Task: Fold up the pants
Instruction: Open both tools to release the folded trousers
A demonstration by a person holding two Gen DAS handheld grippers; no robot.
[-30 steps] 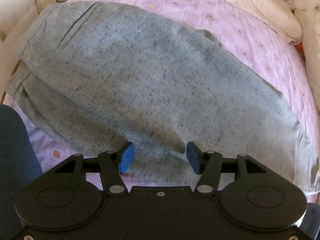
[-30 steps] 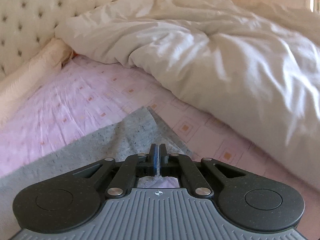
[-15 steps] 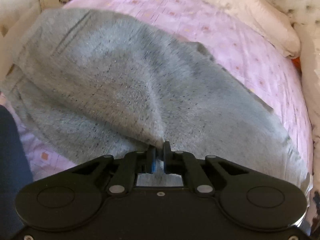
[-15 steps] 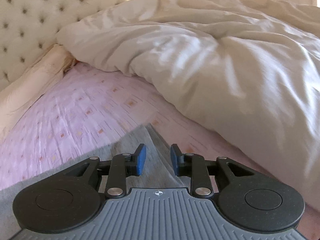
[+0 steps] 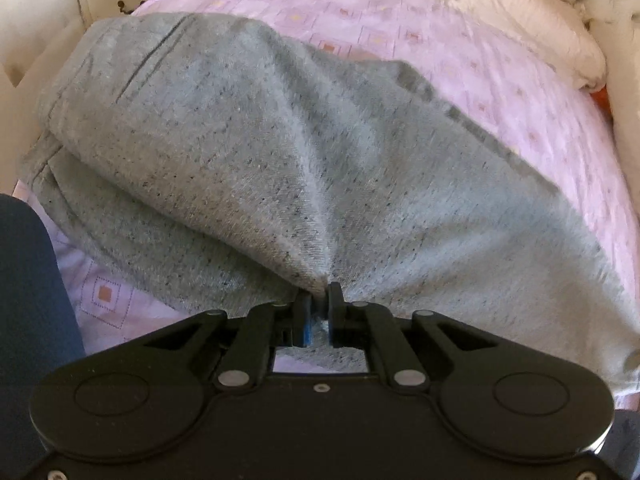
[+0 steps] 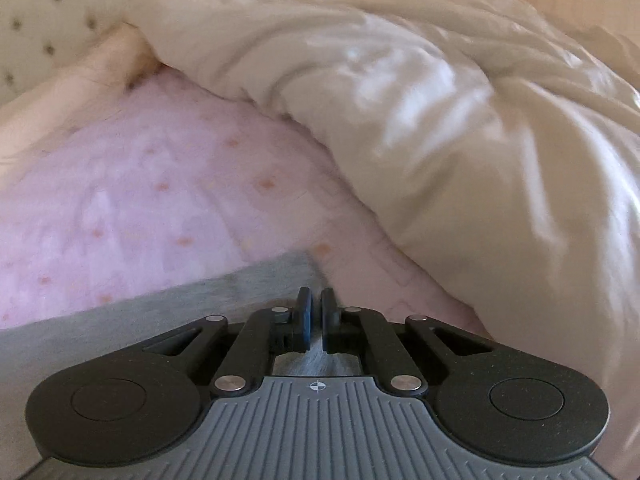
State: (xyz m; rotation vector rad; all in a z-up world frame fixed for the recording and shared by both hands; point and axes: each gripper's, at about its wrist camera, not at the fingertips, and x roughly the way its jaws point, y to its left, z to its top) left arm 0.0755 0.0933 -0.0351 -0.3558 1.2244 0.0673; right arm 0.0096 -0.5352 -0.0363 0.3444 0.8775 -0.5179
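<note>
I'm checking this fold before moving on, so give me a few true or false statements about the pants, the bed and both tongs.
1. The left tongs are shut on the pants. True.
2. The pants are blue denim. False: they are grey knit.
3. The right tongs pinch a corner of the pants. True.
4. The sheet is plain white. False: it is pink with small squares.
5. The duvet covers the pants. False: it lies bunched beside them, to the right.
</note>
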